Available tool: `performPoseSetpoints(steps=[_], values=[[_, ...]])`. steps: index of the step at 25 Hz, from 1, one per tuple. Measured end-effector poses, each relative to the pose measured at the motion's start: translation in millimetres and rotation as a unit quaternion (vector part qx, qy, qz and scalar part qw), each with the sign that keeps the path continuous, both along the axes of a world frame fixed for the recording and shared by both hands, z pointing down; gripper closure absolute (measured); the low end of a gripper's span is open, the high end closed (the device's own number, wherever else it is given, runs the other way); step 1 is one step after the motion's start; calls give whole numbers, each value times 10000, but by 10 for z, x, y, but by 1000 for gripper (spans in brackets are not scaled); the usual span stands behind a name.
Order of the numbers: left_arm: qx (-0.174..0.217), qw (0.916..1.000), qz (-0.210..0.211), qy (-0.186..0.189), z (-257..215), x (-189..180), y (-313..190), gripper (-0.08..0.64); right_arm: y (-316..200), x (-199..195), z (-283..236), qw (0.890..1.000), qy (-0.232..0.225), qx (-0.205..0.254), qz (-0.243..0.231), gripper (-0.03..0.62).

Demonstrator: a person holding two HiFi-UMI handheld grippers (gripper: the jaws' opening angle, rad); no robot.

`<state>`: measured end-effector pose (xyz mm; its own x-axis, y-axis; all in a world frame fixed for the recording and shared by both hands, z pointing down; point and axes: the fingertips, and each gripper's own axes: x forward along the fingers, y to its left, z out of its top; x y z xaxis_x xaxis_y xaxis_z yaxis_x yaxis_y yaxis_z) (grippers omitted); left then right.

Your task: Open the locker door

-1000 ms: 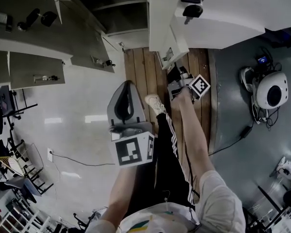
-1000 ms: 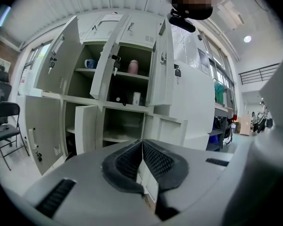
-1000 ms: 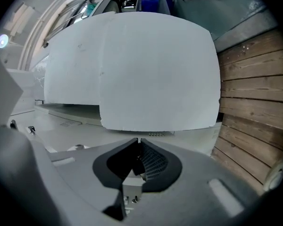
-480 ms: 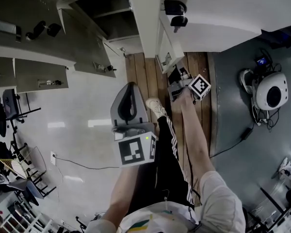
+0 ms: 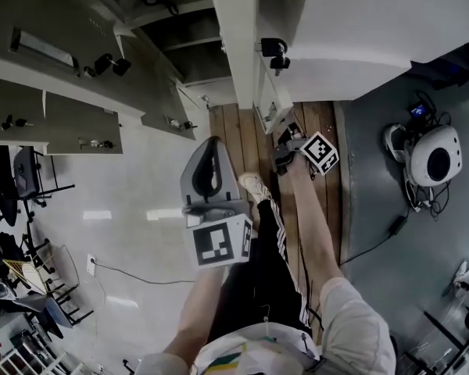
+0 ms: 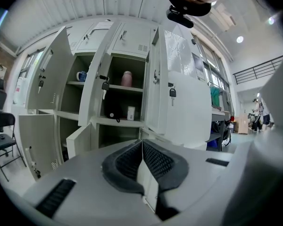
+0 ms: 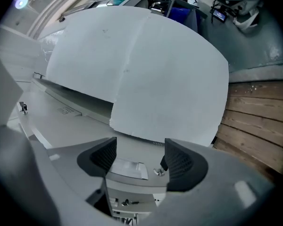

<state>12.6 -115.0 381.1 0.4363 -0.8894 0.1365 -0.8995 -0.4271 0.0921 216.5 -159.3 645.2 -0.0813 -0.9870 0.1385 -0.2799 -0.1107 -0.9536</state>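
Note:
The grey locker door (image 5: 267,104) stands ajar, edge-on, below a key with a black fob (image 5: 274,53). My right gripper (image 5: 285,142) is at the door's lower edge. Its jaws have just been opening and are now open (image 7: 142,157). The door's label plate (image 7: 127,168) and small latch (image 7: 158,172) show in the gap, and the pads do not press on them. My left gripper (image 5: 209,144) hangs left of the door, over the wooden floor. It is shut with nothing in it (image 6: 142,144) and faces a row of lockers (image 6: 127,102) with several doors open.
A large white panel (image 7: 146,65) fills the space beyond the right jaws. A wooden floor strip (image 5: 234,135) runs under the lockers. The person's shoe (image 5: 254,186) is between the grippers. A white rounded device with cables (image 5: 434,158) sits on the grey floor at right. Chairs and racks (image 5: 16,287) stand at left.
The right gripper's cube has shifted slightly and turned by the door's edge. The left gripper sits a little higher over the floor. The lockers and the key have slid down in the head view.

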Motion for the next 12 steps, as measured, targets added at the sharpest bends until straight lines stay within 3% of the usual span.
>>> performPoseSetpoints(steps=[4, 7, 12], values=[[67, 9999, -58, 50, -201, -52, 32, 543, 143, -41, -289, 9969, 717, -125, -312, 285], [216, 9996, -114, 153, -479, -86, 48, 543, 322, -10, -629, 9859, 1560, -330, -510, 287], [530, 9984, -129, 116, -854, -234, 177, 543, 673, 100, -1556, 9421, 3280, -558, -421, 311]])
